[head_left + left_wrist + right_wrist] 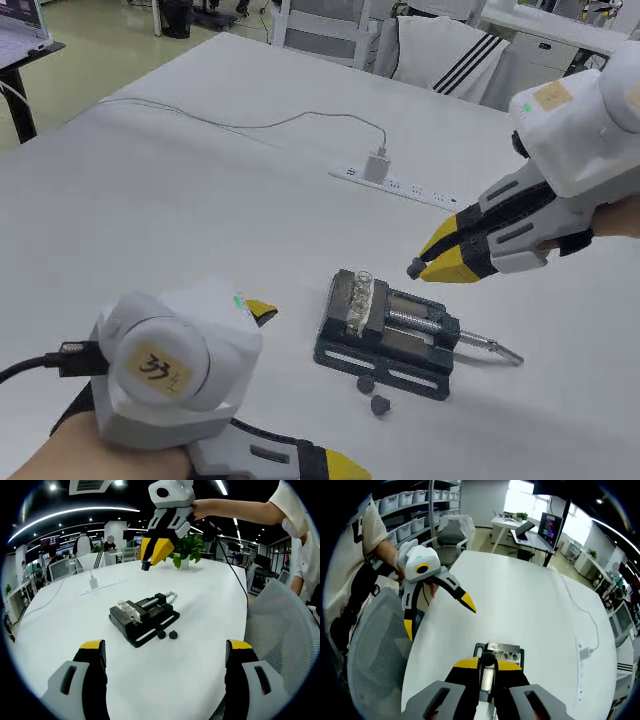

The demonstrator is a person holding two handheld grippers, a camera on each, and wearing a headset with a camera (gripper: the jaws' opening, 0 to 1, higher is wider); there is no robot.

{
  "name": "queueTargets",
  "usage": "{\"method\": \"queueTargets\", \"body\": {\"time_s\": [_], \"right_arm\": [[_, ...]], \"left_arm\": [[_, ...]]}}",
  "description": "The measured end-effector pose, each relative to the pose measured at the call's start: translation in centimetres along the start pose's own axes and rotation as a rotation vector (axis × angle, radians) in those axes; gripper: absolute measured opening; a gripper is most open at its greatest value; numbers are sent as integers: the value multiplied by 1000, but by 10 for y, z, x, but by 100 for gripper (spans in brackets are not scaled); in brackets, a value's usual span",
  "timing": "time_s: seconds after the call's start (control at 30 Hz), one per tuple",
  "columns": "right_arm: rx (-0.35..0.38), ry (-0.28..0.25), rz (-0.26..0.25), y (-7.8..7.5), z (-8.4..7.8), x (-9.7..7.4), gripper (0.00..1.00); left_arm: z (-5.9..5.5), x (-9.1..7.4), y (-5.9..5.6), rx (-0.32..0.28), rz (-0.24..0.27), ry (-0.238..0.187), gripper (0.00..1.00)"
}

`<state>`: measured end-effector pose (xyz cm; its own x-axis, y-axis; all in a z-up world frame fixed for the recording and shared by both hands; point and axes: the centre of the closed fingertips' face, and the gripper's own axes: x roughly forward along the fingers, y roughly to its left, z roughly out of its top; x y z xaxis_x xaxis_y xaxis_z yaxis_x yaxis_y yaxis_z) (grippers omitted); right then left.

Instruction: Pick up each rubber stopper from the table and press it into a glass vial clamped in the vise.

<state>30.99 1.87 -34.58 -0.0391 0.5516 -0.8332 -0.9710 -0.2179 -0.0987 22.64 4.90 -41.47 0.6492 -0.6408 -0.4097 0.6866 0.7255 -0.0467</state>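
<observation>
A small black vise (388,335) (144,616) (499,652) sits on the white table and clamps clear glass vials (360,300) (126,608) in a row. Two dark rubber stoppers (374,395) (167,635) lie on the table just in front of the vise. My right gripper (422,266) (147,563) (487,661) hovers above and to the right of the vise, shut on a dark stopper (416,268) (487,658) at its tips. My left gripper (165,652) (262,312) (440,612) is open near the table's front left, with nothing between its jaws.
A white power strip (400,184) (105,586) with a charger and a long cable lies behind the vise. Chairs stand at the table's far edge (440,55) and near edge (372,645). A potted plant (187,550) stands on the table's far side in the left gripper view.
</observation>
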Motion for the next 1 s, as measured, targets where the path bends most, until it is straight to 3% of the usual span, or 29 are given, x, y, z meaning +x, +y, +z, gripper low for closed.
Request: {"method": "queueTargets", "body": {"time_s": [0.63, 1.0], "right_arm": [[-74, 76, 12, -36, 13, 21, 5], [-107, 168, 42, -44, 0, 37, 5]], "left_arm": [[-7, -9, 12, -45, 49, -16, 99], [-13, -14, 18, -63, 65, -9, 99]]}}
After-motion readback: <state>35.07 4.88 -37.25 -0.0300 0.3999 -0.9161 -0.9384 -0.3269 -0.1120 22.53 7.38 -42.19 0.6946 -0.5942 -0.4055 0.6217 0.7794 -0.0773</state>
